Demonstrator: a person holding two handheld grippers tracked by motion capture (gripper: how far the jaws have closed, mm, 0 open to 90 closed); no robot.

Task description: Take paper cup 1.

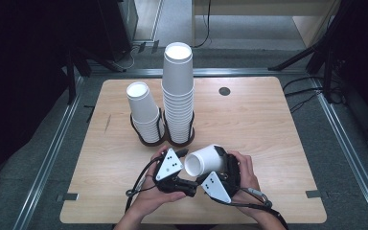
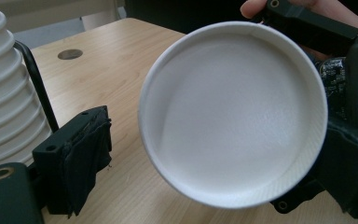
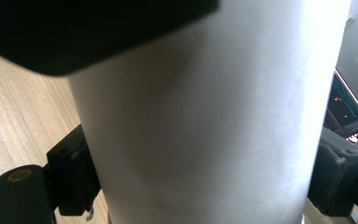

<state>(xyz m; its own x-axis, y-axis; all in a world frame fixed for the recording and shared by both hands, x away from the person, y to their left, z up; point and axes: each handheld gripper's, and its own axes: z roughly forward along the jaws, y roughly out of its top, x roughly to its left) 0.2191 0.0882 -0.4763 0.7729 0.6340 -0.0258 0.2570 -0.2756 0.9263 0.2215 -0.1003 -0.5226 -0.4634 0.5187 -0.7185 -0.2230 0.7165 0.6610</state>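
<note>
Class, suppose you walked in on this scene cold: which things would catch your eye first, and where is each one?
First, the white cup lying sideways near the table's front edge, clamped in the right tongs, its open mouth facing the left tongs. Next, the tall stack of cups at mid-table, with a shorter stack on its left, both standing in a dark holder.

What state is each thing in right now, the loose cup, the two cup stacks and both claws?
Loose paper cup: tipped on its side, mouth toward the left claw, empty.
Right claw: shut on the loose paper cup's wall.
Left claw: open, at the cup's rim, not gripping it.
Tall cup stack: upright in its holder ring.
Short cup stack: upright, leaning slightly left, in its ring.
</note>
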